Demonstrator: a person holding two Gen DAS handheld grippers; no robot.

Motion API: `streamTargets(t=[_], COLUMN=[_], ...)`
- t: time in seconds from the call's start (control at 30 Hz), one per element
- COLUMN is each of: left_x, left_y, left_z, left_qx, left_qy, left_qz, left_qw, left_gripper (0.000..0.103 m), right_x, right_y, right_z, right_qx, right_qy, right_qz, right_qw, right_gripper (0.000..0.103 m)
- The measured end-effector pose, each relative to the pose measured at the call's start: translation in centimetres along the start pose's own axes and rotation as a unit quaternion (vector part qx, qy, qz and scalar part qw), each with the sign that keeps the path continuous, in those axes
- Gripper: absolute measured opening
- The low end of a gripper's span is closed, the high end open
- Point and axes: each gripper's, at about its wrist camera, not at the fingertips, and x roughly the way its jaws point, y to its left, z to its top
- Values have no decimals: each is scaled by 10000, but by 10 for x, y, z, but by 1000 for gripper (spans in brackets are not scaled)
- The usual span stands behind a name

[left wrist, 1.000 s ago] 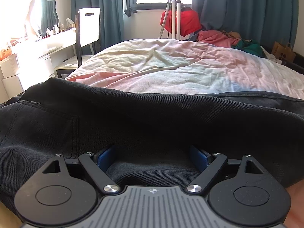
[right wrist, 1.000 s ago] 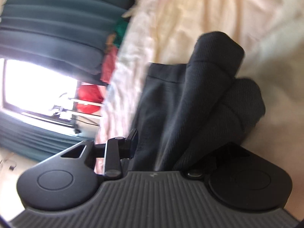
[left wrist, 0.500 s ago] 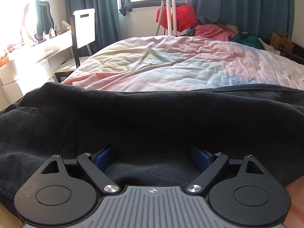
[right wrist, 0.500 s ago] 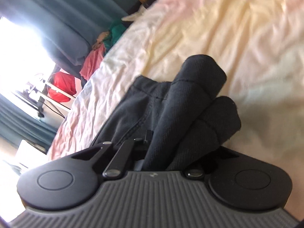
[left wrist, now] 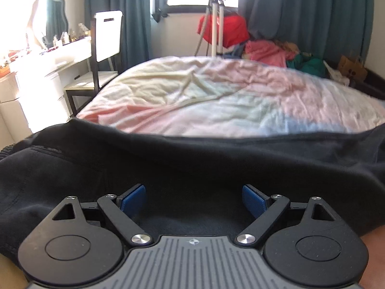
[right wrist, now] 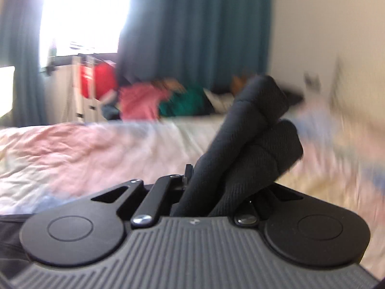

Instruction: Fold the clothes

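Across the near edge of the bed the dark garment lies spread; since a second ago the right gripper has swung from tilted to level, carrying its bunched end up, so a fold seems underway; its fingers are closed tight on that roll; the left gripper stays wide apart, blue fingers resting on cloth, pinching nothing.

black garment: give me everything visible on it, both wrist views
The black garment looks like heavy woven cotton with stitched seams. In the left view it lies spread across the near edge of the bed, between the open left tongs. In the right view, two rolled folds stick up from the right tongs, shut on it.
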Motion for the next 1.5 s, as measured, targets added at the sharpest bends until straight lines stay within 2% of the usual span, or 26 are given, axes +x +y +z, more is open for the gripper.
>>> streamTargets(t=[0.13, 0.23, 0.3, 0.4, 0.47, 0.5, 0.53, 0.6, 0.73, 0.83, 0.97, 1.03, 1.13, 1.2, 1.23, 1.27, 1.33, 1.4, 1.47, 1.5], left_x=[-35, -60, -72, -85, -86, -86, -84, -80, -80, -84, -84, -80, -70, -63, -60, -57, -52, -49, -45, -42], left_y=[16, 36, 50, 69, 80, 86, 91, 98, 98, 98, 99, 98, 90, 84, 79, 74, 63, 52, 39, 34], left_z=[15, 20, 20, 20, 21, 22, 22, 22, 19, 18, 15, 13, 11, 9, 8, 6, 2, -1, -5, -8], left_qx=[-249, -469, -536, -600, -729, -805, -887, -1041, -1163, -1275, -1307, -1284, -1231, -1168, -1096, -1006, -794, -575, -356, -254], left_qy=[-537, -826, -975, -1141, -1148, -1143, -1114, -1046, -1151, -1313, -1408, -1394, -1262, -1179, -1137, -1097, -1050, -1027, -968, -922], left_qz=[80, 105, 221, 406, 466, 490, 487, 434, 260, 112, 6, -46, -207, -327, -346, -334, -288, -269, -242, -222], left_qw=[9982, 9954, 9935, 9908, 9896, 9890, 9886, 9881, 9862, 9830, 9814, 9819, 9841, 9856, 9868, 9883, 9909, 9927, 9944, 9952], left_gripper=[89, 89, 89, 89, 89, 89, 89, 89, 89, 89, 92, 95, 95, 95, 95, 95, 95, 96, 96, 96], right_x=[-47, -77, -92, -106, -110, -110, -109, -112, -130, -147, -155, -154, -150, -149, -152, -154, -161, -174, -184, -187], right_y=[91, 155, 191, 239, 262, 267, 269, 266, 262, 277, 291, 284, 274, 263, 255, 247, 228, 203, 177, 165], right_z=[19, 8, -16, -69, -105, -118, -127, -124, -88, -79, -106, -114, -110, -100, -96, -92, -85, -79, -72, -70], right_qx=[-933, -1243, -1423, -2030, -2470, -2610, -2688, -2588, -2161, -2157, -2356, -2246, -2061, -1781, -1646, -1535, -1406, -1322, -1277, -1225], right_qy=[-877, -1130, -1095, -801, -503, -487, -475, -514, -741, -876, -478, -382, -15, 399, 613, 798, 1044, 1124, 980, 880], right_qz=[605, 1276, 1731, 2352, 2564, 2527, 2501, 2486, 2467, 2736, 3114, 3228, 3566, 3946, 4133, 4292, 4524, 4694, 4750, 4710], right_qw=[9899, 9775, 9684, 9471, 9331, 9304, 9289, 9320, 9418, 9332, 9194, 9186, 9112, 9005, 8935, 8865, 8745, 8658, 8651, 8691], right_gripper=[10, 10, 10, 10, 11, 11, 11, 11, 11, 11, 11, 13, 21, 35, 49, 57, 62, 62, 62, 62])
